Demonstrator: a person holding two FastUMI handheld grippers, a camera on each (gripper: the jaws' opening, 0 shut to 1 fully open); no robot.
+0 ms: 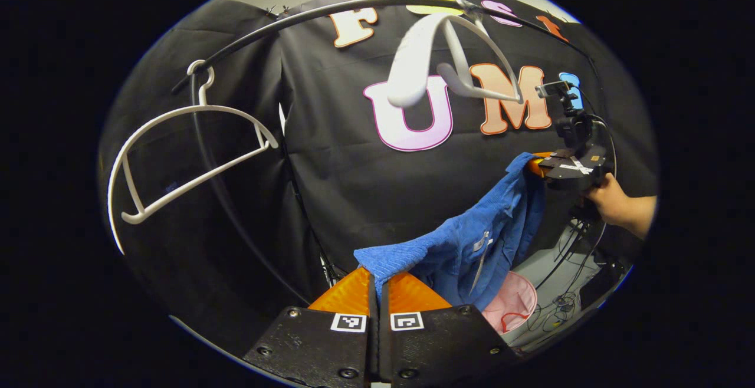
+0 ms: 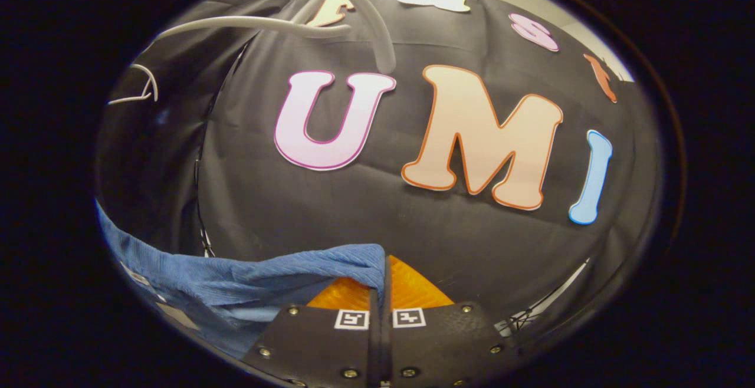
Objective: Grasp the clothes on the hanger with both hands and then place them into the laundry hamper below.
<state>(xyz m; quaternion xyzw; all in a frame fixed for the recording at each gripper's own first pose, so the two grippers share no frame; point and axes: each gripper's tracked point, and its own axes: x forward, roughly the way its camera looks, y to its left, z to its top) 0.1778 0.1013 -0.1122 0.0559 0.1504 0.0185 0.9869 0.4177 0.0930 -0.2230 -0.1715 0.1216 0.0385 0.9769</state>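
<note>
Left tool (image 1: 377,279) pinching corner of blue garment (image 1: 472,240); right tool (image 2: 383,276) pinching other corner; garment off white hanger (image 1: 448,58), hanging between tools above pink hamper (image 1: 512,304); best lower both tools together, keep cloth over hamper mouth, release late.

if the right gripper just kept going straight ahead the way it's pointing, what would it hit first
Probably the black cloth wall. Past the right gripper, shut on the blue garment, nothing else seems to stand in that line, though depth is hard to judge.
</note>
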